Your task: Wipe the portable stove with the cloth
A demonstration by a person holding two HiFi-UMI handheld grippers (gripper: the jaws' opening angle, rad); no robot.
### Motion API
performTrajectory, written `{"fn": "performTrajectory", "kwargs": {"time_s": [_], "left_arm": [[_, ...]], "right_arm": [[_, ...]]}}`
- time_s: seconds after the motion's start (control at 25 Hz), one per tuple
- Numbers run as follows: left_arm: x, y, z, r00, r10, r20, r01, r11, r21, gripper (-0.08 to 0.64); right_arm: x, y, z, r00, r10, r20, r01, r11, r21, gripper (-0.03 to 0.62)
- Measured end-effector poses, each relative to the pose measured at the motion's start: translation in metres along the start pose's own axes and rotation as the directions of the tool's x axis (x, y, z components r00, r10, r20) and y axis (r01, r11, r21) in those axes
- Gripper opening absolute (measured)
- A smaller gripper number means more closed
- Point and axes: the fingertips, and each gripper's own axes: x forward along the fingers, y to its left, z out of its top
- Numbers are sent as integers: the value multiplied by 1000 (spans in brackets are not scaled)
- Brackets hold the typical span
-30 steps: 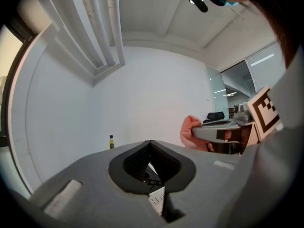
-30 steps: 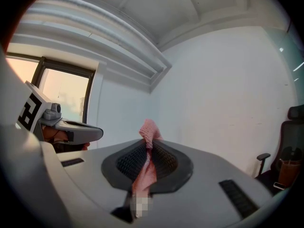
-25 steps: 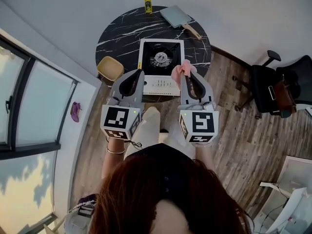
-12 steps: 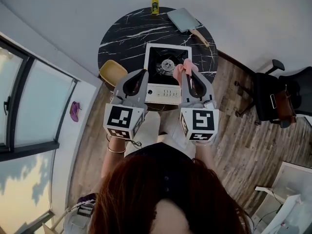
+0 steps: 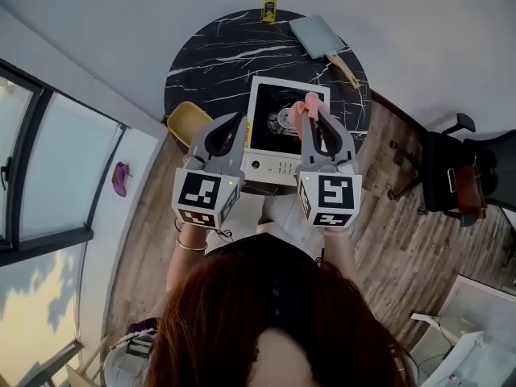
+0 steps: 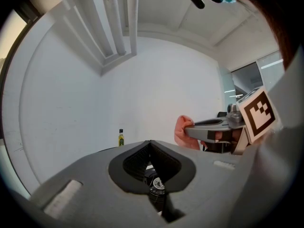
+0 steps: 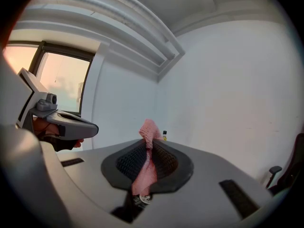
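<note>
Right gripper view, crumpled pink cloth [image 7: 145, 167] pinched between the fingers [image 7: 124, 163]

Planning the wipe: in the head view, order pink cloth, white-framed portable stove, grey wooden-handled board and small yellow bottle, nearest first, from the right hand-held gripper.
1. Pink cloth: clamped in the right hand-held gripper.
2. White-framed portable stove: under it.
3. Grey wooden-handled board: table's far right.
4. Small yellow bottle: table's far edge.
</note>
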Motion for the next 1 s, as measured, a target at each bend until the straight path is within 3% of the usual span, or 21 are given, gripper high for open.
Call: {"fn": "performTrajectory", "kwargs": {"time_s": [0.44, 1.0], "left_arm": [[35, 43, -18, 999, -17, -36, 16, 999, -44, 12], [78, 72, -43, 992, -97, -81, 88, 990, -110, 12]], "right_arm": [[72, 9, -16, 995, 52, -81, -58, 995, -77, 39], [151, 12, -45, 971, 103, -216, -136, 980, -146, 38]]}}
